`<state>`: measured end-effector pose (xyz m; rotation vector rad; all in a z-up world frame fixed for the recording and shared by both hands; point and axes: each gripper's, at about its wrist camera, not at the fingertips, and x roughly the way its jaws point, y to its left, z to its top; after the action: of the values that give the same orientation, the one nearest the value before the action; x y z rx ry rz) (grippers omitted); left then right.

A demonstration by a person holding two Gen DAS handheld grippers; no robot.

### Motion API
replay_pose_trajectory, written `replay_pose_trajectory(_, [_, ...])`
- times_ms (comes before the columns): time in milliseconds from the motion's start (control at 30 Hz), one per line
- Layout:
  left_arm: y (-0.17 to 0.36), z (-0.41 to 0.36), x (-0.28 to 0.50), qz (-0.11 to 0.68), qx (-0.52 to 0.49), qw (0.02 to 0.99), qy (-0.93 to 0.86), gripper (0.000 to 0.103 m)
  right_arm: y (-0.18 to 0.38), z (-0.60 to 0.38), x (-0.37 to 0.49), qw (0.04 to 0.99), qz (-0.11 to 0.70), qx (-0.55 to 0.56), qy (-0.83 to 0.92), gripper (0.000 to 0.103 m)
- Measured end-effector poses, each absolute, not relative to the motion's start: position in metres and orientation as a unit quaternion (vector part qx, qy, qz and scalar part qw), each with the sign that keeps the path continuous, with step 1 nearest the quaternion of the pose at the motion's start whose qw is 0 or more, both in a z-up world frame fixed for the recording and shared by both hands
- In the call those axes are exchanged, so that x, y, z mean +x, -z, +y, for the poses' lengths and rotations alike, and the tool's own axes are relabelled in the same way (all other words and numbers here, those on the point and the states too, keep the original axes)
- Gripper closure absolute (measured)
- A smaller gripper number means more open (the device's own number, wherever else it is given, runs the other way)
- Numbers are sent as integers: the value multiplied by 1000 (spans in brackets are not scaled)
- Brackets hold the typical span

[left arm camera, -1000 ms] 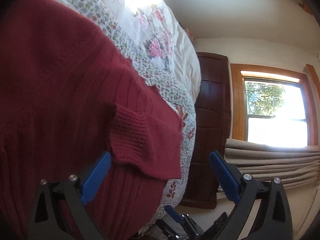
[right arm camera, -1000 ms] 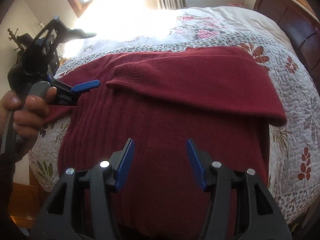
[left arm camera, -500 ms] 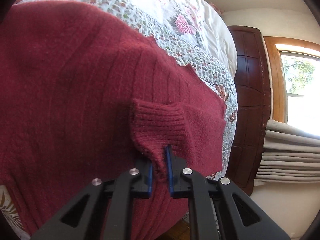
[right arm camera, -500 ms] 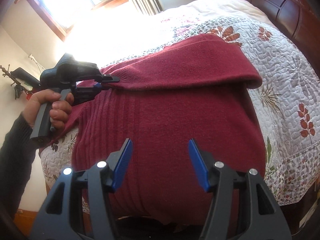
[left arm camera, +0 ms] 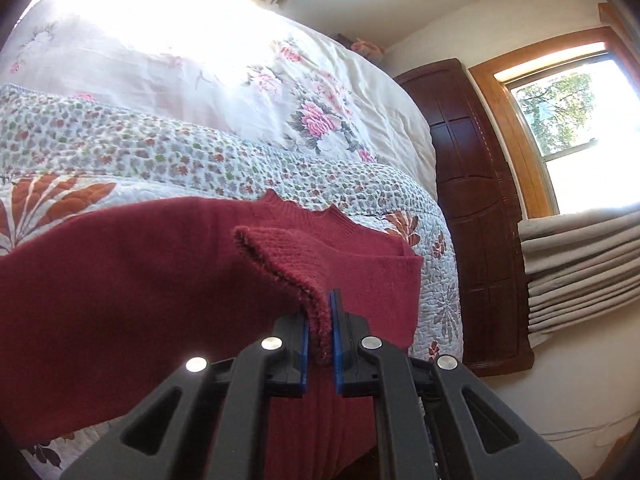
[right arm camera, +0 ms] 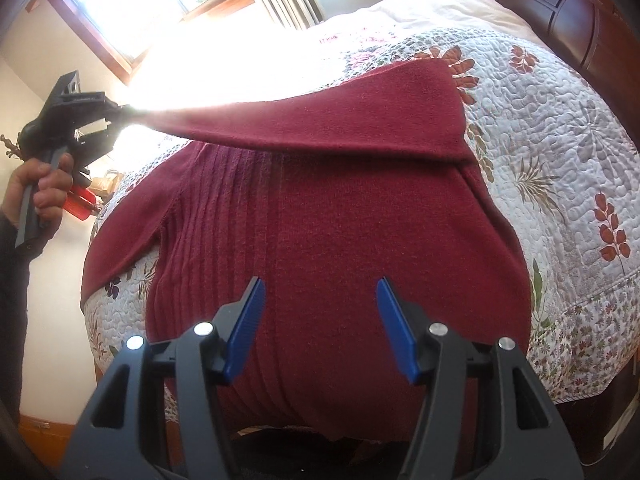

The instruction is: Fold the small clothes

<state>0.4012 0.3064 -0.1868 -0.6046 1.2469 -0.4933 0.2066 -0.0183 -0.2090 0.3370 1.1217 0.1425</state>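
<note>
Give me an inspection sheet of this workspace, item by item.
Surface: bed with floral quilted cover.
Job's things: dark red knit sweater spread flat, its ribbed sleeve cuff lifted.
Clutter: small red object beyond the bed; cannot identify.
Grippers: left gripper shut on the cuff; right gripper open above the hem, holding nothing.
Cables: thin white cord along the wall.
Surroundings: dark wooden headboard, wood-framed window, person's hand.

The sweater is matt red knit, ribbed at the fuzzy cuff. The bedspread is stitched, puckered cloth. The headboard is dark glossy wood. Both grippers are matt black plastic with shiny metal rivets and blue pads.
</note>
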Motion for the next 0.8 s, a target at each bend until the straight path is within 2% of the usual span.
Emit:
replay_pose_trajectory(233, [266, 330, 386, 596, -311, 715, 194, 95, 211, -13, 207, 827, 536, 155, -72, 45])
replay_pose_trajectory(467, [304, 341, 376, 602, -319, 710, 180, 92, 212, -15, 203, 824, 541, 156, -69, 45])
replay_pose_trajectory(500, [304, 343, 375, 602, -309, 718, 165, 85, 213, -14, 203, 823, 542, 156, -70, 45])
replay_pose_trajectory(567, [291, 353, 370, 584, -297, 746, 118, 79, 212, -14, 203, 824, 542, 153, -72, 45])
replay_pose_trajectory(633, [272, 364, 358, 550, -311, 768, 101, 62, 209, -14, 203, 826, 537, 152, -73, 45])
replay_pose_trajectory(700, [259, 363, 345, 520, -340, 776, 114, 54, 208, -16, 204, 827, 536, 156, -73, 45])
replay_pose_trajectory(800, [268, 336, 344, 534, -329, 765, 144, 53, 209, -13, 208, 825, 538, 155, -80, 45])
